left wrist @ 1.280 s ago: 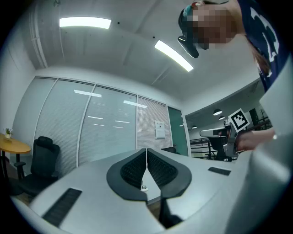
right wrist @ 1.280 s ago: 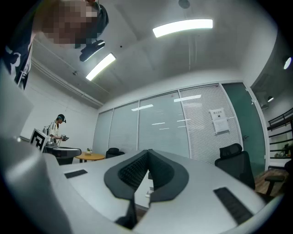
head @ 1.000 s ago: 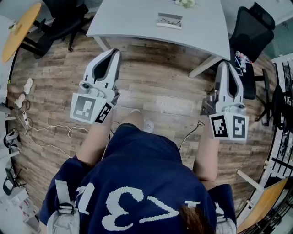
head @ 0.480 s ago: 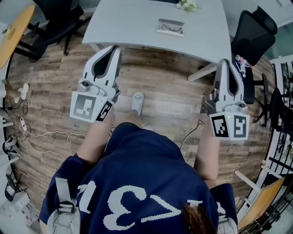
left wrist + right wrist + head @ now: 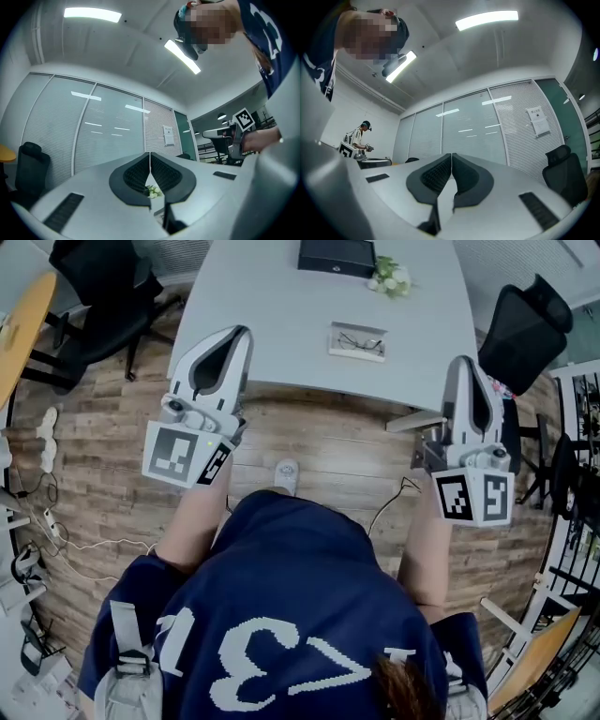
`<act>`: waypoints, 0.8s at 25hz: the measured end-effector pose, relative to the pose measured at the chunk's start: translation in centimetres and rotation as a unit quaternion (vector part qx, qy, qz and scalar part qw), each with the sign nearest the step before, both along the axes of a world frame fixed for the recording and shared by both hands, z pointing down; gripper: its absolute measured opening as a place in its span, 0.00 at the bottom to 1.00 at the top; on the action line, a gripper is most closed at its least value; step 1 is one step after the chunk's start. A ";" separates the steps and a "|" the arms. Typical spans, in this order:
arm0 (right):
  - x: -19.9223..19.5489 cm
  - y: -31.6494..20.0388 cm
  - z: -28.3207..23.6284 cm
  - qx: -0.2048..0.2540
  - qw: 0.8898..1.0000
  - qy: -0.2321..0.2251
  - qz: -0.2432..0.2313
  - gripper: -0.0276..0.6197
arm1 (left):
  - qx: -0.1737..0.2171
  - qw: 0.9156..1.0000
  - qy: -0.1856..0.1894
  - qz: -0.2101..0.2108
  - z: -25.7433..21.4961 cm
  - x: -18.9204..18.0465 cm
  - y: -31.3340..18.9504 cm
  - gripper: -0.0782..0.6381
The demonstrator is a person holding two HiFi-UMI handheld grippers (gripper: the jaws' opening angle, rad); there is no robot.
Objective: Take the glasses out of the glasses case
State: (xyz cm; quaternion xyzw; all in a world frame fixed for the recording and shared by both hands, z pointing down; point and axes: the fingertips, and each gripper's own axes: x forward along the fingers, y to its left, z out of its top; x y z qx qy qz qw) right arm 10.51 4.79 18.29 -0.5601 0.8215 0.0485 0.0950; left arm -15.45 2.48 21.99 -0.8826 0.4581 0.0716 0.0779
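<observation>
A pair of glasses lies on a pale, flat case (image 5: 357,341) on the grey table (image 5: 272,306), at the table's middle near its front edge. My left gripper (image 5: 232,337) hovers at the table's front left edge, its jaws shut and empty. My right gripper (image 5: 466,371) hangs off the table's front right corner, also shut on nothing. Both gripper views point up at glass walls and ceiling; the left gripper (image 5: 149,157) and right gripper (image 5: 451,157) show tips meeting. The case is out of both gripper views.
A black box (image 5: 337,256) and a small white flower bunch (image 5: 389,278) sit at the table's far edge. Black office chairs stand at the left (image 5: 94,287) and right (image 5: 525,324). Cables (image 5: 37,521) run over the wooden floor. Another person (image 5: 358,138) stands far off.
I have stepped toward the table: it has slid down in the head view, bringing the black box into sight. Both grippers now reach its front edge, still shut.
</observation>
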 end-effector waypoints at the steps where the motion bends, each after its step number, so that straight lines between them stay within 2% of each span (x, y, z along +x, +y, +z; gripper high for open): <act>1: -0.2 -0.8 0.1 -0.001 1.000 0.000 0.001 0.08 | -0.001 1.000 0.000 0.002 0.1 -0.2 -0.9 0.14; 11: -0.7 -7.4 1.2 -0.025 1.000 0.003 -0.003 0.08 | -0.031 0.999 0.008 -0.002 2.1 -1.0 -7.0 0.14; 20: -1.4 -16.7 -0.5 0.002 0.997 0.008 -0.071 0.08 | -0.018 0.998 0.005 -0.053 0.8 -0.7 -13.3 0.14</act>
